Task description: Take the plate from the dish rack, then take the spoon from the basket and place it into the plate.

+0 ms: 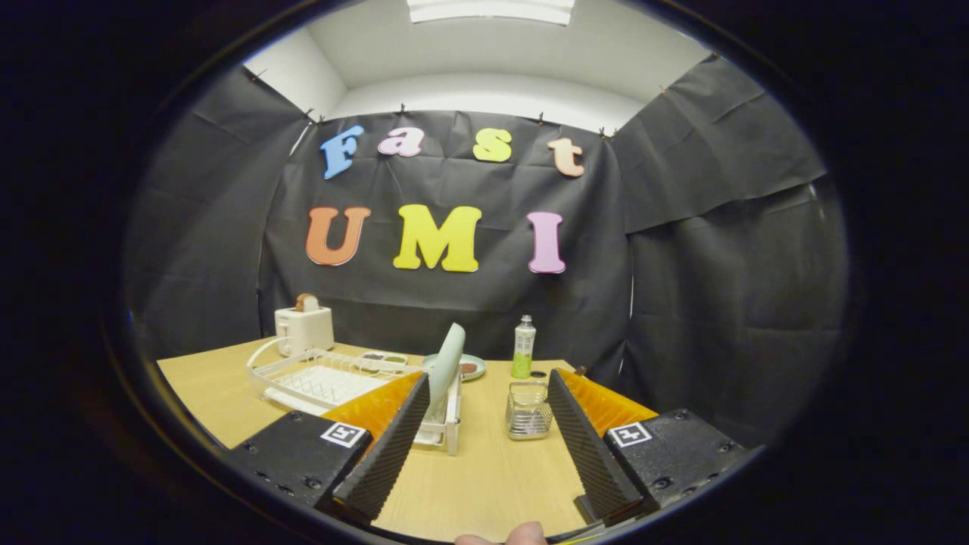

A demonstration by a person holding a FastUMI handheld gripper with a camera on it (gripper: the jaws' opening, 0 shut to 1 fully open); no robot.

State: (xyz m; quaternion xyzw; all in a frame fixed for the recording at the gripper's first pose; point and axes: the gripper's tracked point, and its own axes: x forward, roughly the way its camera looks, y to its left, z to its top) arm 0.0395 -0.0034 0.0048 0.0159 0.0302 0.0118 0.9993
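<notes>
Lighting: bright ceiling panel (pixel 490 9) overhead, slightly blown out; bench (pixel 484 469) evenly lit, shadows soft beneath the dish rack (pixel 341 382). Focus: sharp centrally. Distortion: strong fisheye bowing, dimming away from the panel.

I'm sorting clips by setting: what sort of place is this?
Likely a staged kitchen tabletop in a cloth-walled booth: a toaster, a dish rack holding an upright plate, and a wire basket. The gripper is open.

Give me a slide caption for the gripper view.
Open gripper above wooden table, facing pale plate upright in white dish rack and wire basket.
</notes>
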